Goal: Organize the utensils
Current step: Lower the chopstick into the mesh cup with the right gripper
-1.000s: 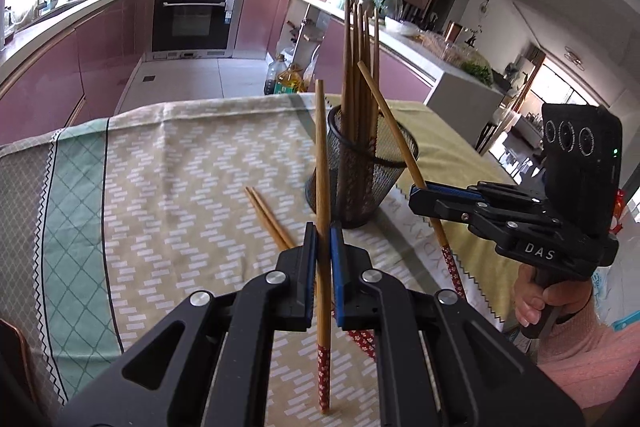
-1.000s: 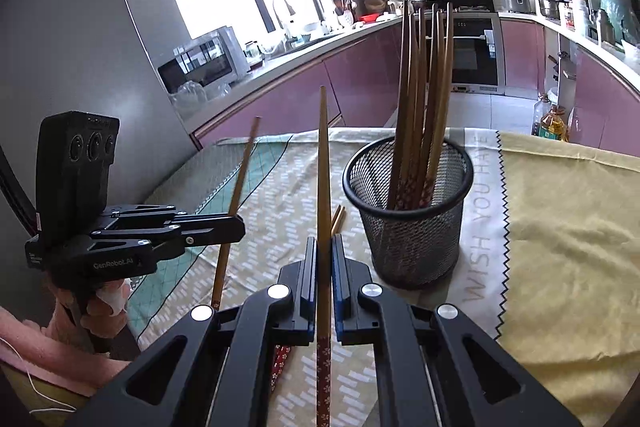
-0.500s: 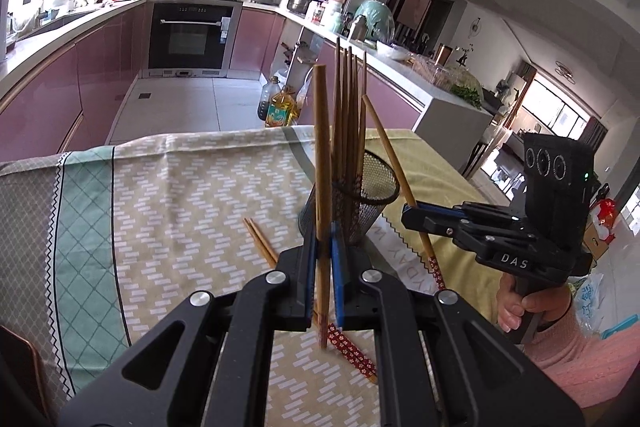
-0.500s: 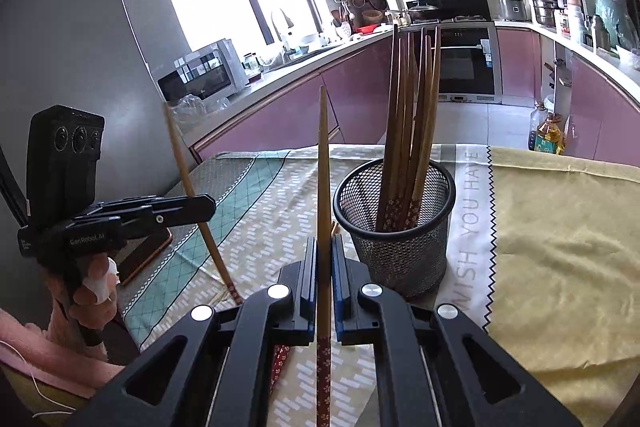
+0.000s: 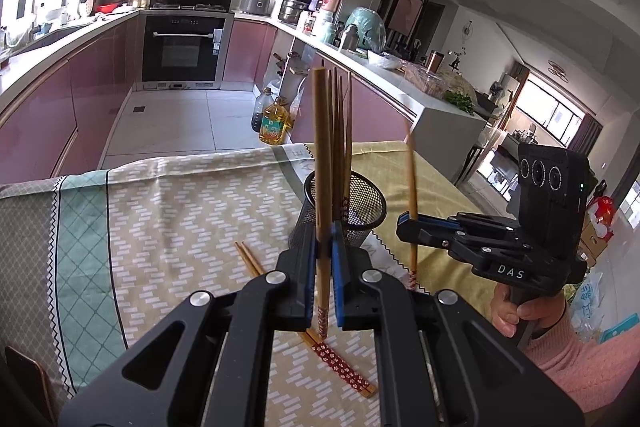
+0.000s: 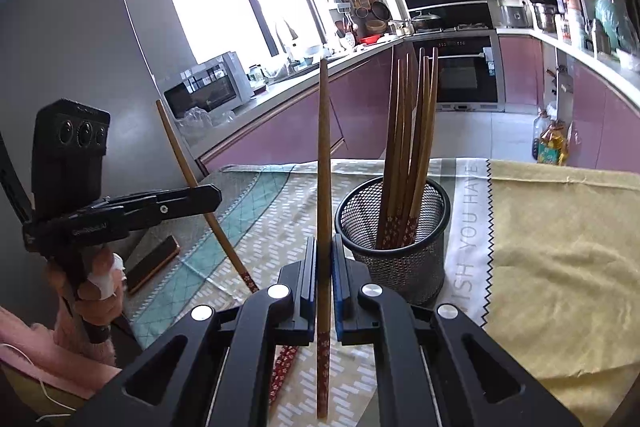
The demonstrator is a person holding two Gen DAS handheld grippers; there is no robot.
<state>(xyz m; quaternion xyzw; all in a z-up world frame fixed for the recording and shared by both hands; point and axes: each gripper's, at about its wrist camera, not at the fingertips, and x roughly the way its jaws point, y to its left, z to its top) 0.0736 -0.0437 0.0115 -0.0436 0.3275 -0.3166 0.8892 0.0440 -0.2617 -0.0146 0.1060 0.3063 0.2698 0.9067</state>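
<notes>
Chopsticks are the job here, one clamped in each gripper: we hold one chopstick upright in the left gripper, fingers closed tight on its shaft, and a second chopstick the same way in the right gripper. The mesh holder stands on the worktop just ahead, already carrying a bundle of chopsticks, and a loose pair lies on the cloth beside it. To do this well, we judge, we bring one stick at a time over the rim, patterned end down, keep it near vertical, aim for the gap beside the bundle, and part the fingers only once the tip is inside, so the light holder does not tip.
</notes>
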